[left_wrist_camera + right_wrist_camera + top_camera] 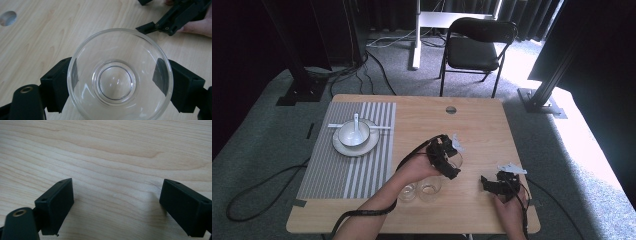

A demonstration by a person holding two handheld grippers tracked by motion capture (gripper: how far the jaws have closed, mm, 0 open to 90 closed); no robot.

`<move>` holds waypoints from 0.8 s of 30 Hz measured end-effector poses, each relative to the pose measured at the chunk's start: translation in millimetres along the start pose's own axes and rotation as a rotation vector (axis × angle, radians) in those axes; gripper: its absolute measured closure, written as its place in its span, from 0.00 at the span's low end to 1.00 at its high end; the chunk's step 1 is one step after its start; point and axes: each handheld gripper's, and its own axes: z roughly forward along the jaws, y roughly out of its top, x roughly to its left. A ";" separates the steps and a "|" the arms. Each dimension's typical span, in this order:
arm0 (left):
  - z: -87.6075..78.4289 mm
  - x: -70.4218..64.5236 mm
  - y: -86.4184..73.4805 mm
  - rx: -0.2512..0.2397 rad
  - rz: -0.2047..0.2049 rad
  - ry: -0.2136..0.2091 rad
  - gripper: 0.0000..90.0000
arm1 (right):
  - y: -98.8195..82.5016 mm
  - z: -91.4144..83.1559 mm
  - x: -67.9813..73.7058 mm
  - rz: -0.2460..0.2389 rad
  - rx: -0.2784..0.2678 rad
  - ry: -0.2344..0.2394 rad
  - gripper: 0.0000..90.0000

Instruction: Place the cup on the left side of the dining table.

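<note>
Two jaws of left tongs (120, 82) hugging glass (120, 77) either side, right tongs (117, 205) spread idle over tabletop (112, 150): squeeze evenly, lift level, gently.

Black blocky left claw (120, 82), black right claw (120, 205), brass screw inserts, trailing black cables

No legible text, labels, brands, numbers or signs anywhere: none on the table (482, 125), glasses (120, 75), grippers, striped mat (347, 165) or bowl (353, 133).
</note>
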 end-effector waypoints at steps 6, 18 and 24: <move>-9.3 15.3 -7.3 0.009 -0.033 0.031 0.20 | 0.0 0.0 0.0 0.000 0.000 0.000 0.13; -28.1 44.5 -33.7 0.028 -0.111 0.114 0.20 | 0.0 0.0 0.1 0.001 0.000 0.000 0.13; -39.5 55.3 -50.5 0.035 -0.143 0.138 0.20 | 0.0 0.0 0.1 0.001 0.000 0.000 0.13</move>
